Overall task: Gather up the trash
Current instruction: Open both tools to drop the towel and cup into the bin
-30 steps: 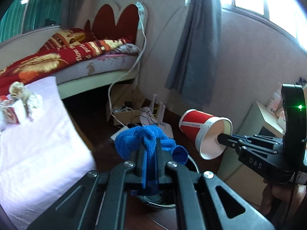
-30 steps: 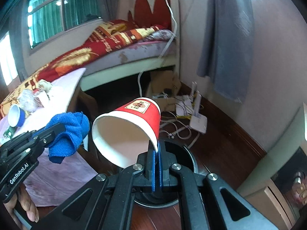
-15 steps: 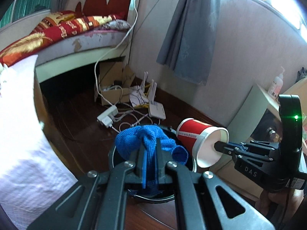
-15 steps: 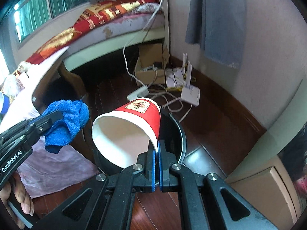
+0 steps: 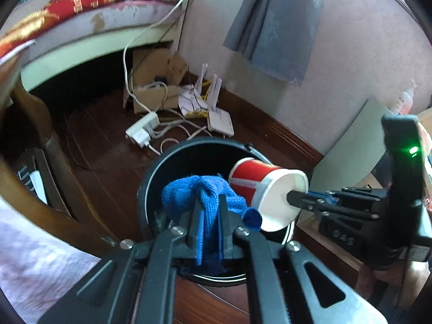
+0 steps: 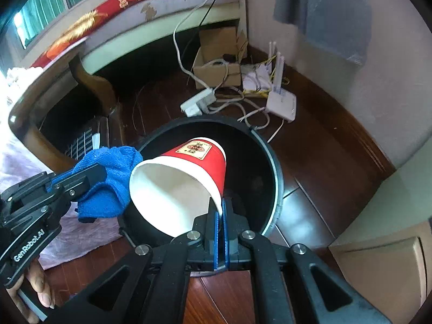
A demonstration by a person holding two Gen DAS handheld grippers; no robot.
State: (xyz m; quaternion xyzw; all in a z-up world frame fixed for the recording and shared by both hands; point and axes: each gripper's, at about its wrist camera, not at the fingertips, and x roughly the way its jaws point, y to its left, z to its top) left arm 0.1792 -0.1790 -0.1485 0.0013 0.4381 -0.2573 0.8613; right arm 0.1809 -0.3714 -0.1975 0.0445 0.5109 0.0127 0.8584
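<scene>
A black round bin (image 5: 151,178) (image 6: 275,167) stands on the dark wood floor below both grippers. My left gripper (image 5: 209,202) (image 6: 89,178) hangs over the bin's left rim with a crumpled blue cloth (image 5: 189,191) (image 6: 113,178) between its fingers. Its jaws are opening, and the cloth still fills the gap. My right gripper (image 6: 219,205) (image 5: 294,197) is shut on the rim of a red paper cup (image 6: 194,162) (image 5: 251,178). The cup lies tilted, mouth toward the gripper, over the bin's opening.
A power strip (image 5: 141,132), a white router (image 5: 220,120), loose cables and a cardboard box (image 5: 154,81) lie on the floor beyond the bin. A bed (image 5: 94,13) is at the back, a wooden table frame (image 6: 29,124) to the left, a pale cabinet (image 6: 378,256) to the right.
Both grippers have come down and tipped toward the floor. The cloth and the cup, earlier well above the bin, now hang right over its mouth.
</scene>
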